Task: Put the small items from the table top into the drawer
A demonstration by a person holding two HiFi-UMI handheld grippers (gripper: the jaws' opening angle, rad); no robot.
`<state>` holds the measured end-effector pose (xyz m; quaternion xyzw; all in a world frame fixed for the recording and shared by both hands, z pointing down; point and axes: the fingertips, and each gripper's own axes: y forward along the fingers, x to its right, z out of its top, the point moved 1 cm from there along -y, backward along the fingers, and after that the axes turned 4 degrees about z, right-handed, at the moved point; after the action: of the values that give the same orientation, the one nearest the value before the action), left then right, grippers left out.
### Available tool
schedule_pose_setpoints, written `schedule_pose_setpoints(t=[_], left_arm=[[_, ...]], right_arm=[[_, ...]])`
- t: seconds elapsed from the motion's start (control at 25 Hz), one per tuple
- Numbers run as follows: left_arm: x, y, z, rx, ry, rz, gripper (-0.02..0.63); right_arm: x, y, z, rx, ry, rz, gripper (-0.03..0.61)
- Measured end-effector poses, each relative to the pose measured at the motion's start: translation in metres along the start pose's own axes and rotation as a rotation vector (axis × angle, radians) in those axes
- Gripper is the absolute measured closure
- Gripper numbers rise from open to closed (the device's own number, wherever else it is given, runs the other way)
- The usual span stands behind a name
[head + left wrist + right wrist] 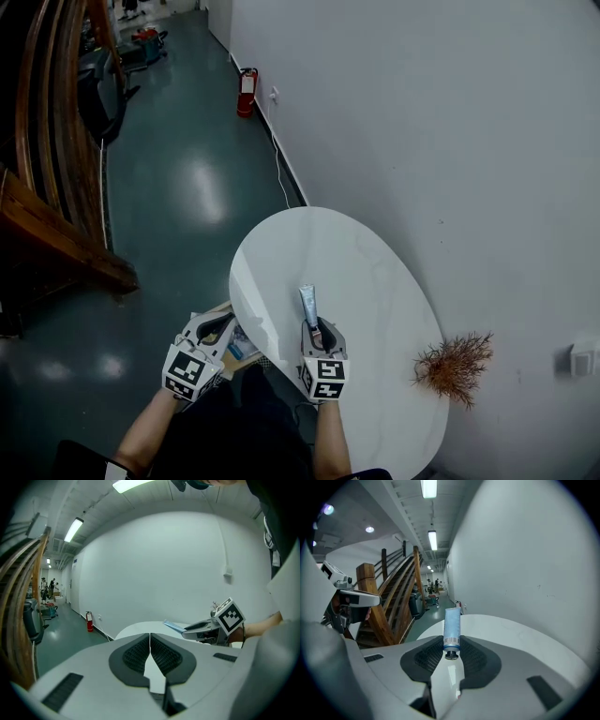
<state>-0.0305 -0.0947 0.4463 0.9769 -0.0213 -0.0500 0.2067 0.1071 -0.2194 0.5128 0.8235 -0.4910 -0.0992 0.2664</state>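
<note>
A blue tube (307,304) with a black cap is clamped near its cap end in my right gripper (316,330), which hovers over the near side of the white oval table (366,281). In the right gripper view the tube (451,626) points away between the dark pads, and the gripper (451,652) is shut on it. My left gripper (214,328) hangs off the table's left edge, over the open drawer (219,307) with some items inside. Its jaws (150,639) are shut with nothing between them.
A dried brown plant (455,364) lies on the table's right side by the white wall. A wooden staircase (56,187) stands at the left across the green floor. A red fire extinguisher (247,92) sits far off by the wall.
</note>
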Motion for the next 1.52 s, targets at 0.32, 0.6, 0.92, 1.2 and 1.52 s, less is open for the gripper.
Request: schedule_pose_setpoints(t=[0.32,0.6,0.92,1.2,1.52], left_arm=[[-0.012,-0.077,-0.013,0.043,-0.008,0.051,0.594],[-0.017,-0.132,-0.026,0.080,-0.015,0.075,0.594],[-0.031,-0.174,-0.046,0.094,-0.034,0.093,0.594],[-0.053,-0.180,-0.071,0.071,-0.080,0.141,0.594],[-0.083,-0.165,-0.122,0.007,-0.179,0.239,0.594]], right_arm=[[-0.082,-0.026,0.006,0.048,-0.032,0.066,0.451],[-0.144,-0.054,0.009,0.087,-0.069,0.107,0.451],[-0.196,-0.065,-0.006,0.064,-0.096,0.139,0.451],[-0.217,-0.042,-0.019,0.010,-0.129,0.193,0.451],[-0.220,0.008,-0.054,-0.084,-0.148,0.287,0.451]])
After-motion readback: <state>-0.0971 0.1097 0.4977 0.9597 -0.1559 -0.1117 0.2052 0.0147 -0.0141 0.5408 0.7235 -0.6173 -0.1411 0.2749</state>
